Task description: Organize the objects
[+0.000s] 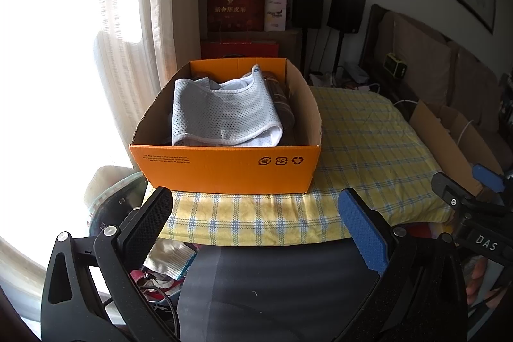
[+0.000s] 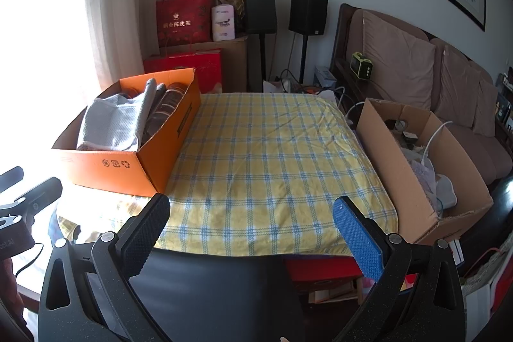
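A: Between the spread fingers of the left gripper (image 1: 256, 213), nothing is held; the right gripper (image 2: 251, 215) is likewise seen wide apart and empty. Where is the task's object located?

B: Beyond both grippers, on the checked cloth (image 2: 272, 156), an orange box (image 1: 224, 169) is shown at the left side. A pale mesh garment (image 1: 221, 114) is folded inside it, laid over dark cylindrical items (image 2: 168, 104) against the right wall. A brown carton (image 2: 416, 169) is placed at the cloth's right edge.

A: How is the garment expected to handle?

B: It is judged light, soft and limp. A pinch at the thick hemmed edge is advised, since a single layer may be dragged loose.
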`<action>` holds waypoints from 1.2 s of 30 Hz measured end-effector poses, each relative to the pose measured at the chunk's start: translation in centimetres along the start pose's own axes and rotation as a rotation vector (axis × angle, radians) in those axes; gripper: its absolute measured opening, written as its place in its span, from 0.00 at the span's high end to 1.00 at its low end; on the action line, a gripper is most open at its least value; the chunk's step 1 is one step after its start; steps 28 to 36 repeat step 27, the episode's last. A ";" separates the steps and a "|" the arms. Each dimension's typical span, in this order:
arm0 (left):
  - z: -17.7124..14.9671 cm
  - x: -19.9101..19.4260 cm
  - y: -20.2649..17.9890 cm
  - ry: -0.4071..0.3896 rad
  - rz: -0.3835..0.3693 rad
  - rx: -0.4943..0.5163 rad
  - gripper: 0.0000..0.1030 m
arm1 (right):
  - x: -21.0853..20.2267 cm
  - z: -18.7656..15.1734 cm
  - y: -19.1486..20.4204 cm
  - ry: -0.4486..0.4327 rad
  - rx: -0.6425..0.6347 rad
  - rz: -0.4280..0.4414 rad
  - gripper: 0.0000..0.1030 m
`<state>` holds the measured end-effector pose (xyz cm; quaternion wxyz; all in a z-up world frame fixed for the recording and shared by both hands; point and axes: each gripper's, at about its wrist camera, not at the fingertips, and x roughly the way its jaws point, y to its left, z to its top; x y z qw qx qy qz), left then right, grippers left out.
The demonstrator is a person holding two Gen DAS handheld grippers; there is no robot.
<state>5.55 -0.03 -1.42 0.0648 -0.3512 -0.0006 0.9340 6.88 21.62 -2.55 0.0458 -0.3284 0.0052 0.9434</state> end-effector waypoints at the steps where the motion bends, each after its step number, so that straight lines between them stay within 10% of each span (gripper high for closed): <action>1: 0.0 0.0 0.0 0.002 -0.001 -0.001 0.00 | 0.0 0.0 0.0 0.000 0.001 0.000 0.00; 36: 0.0 0.0 -0.2 0.000 -0.003 0.014 0.00 | 0.2 -0.1 0.1 0.005 0.004 -0.003 0.00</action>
